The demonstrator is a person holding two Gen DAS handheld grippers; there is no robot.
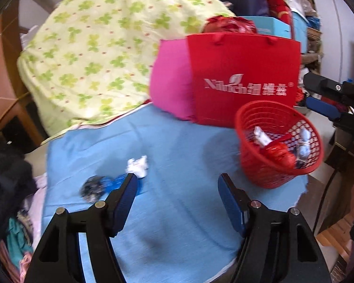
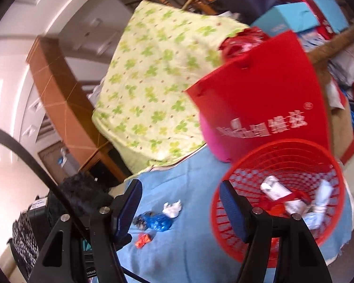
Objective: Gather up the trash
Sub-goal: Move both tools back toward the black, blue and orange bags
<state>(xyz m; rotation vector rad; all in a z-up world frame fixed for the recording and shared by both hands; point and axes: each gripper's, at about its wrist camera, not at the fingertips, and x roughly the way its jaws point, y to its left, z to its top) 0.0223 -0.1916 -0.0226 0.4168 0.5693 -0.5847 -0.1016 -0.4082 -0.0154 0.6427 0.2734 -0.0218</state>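
Observation:
A red mesh basket [image 1: 280,143] [image 2: 280,188] stands on the blue cloth [image 1: 177,155] at the right and holds several pieces of trash. On the cloth to its left lie a crumpled white paper [image 1: 138,166] [image 2: 172,208], a blue wrapper [image 1: 115,181] [image 2: 159,221] with a dark piece [image 1: 92,187] beside it, and a small orange-red scrap [image 2: 142,239]. My left gripper [image 1: 178,186] is open and empty above the cloth, its left finger next to the blue wrapper. My right gripper [image 2: 180,193] is open and empty, its right finger over the basket's rim; it also shows at the right edge of the left wrist view [image 1: 318,92].
A red paper bag [image 1: 245,80] [image 2: 266,99] and a pink bag [image 1: 170,82] stand behind the basket. A green clover-print quilt [image 1: 101,54] [image 2: 158,89] is piled at the back. Boxes [image 2: 288,16] are stacked at the rear right. Dark clothes [image 1: 4,179] lie at the left.

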